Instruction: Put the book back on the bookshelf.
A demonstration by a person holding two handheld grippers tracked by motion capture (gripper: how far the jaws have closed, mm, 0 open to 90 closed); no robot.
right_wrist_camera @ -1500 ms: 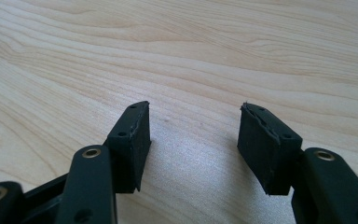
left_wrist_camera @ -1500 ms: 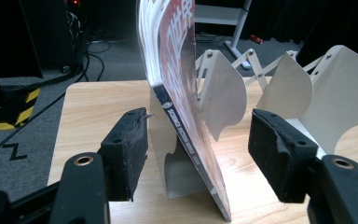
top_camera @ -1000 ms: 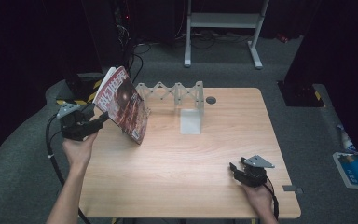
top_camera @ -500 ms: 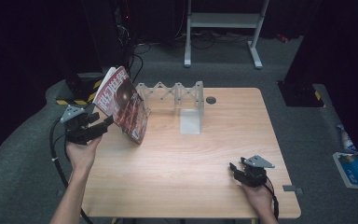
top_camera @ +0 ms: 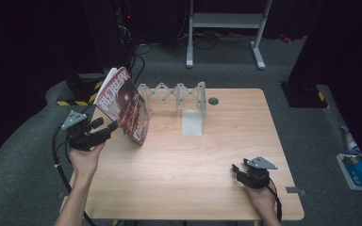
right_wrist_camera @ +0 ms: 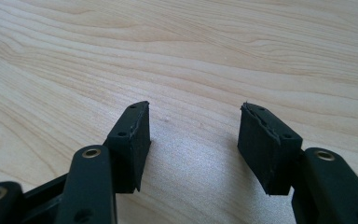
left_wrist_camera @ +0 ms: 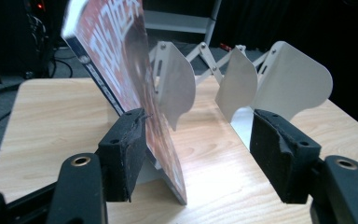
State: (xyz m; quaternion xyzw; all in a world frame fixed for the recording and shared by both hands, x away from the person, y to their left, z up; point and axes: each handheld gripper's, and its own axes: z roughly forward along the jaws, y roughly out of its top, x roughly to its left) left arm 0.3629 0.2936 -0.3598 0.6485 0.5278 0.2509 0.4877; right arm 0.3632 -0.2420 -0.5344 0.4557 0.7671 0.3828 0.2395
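A red-covered magazine [top_camera: 125,103] stands tilted on the wooden table [top_camera: 193,165], its back leaning on a white folding rack [top_camera: 179,94] with upright dividers. My left gripper [top_camera: 104,126] is open just in front of the magazine's lower left edge. In the left gripper view the magazine [left_wrist_camera: 130,70] rises beside the left jaw, seemingly touching its pad, and the rack's dividers [left_wrist_camera: 279,74] stand behind. My right gripper [top_camera: 238,172] rests open near the table's front right, with bare wood between its jaws [right_wrist_camera: 193,126].
A dark round grommet [top_camera: 213,100] sits in the table behind the rack. On the floor are a white metal frame [top_camera: 226,21] at the back, a yellow-black striped object [top_camera: 75,96] at the left with cables, and a blue packet [top_camera: 358,169] at the right.
My left gripper has drawn back a little toward the person, down and away from the magazine. The magazine and the right gripper have stayed put.
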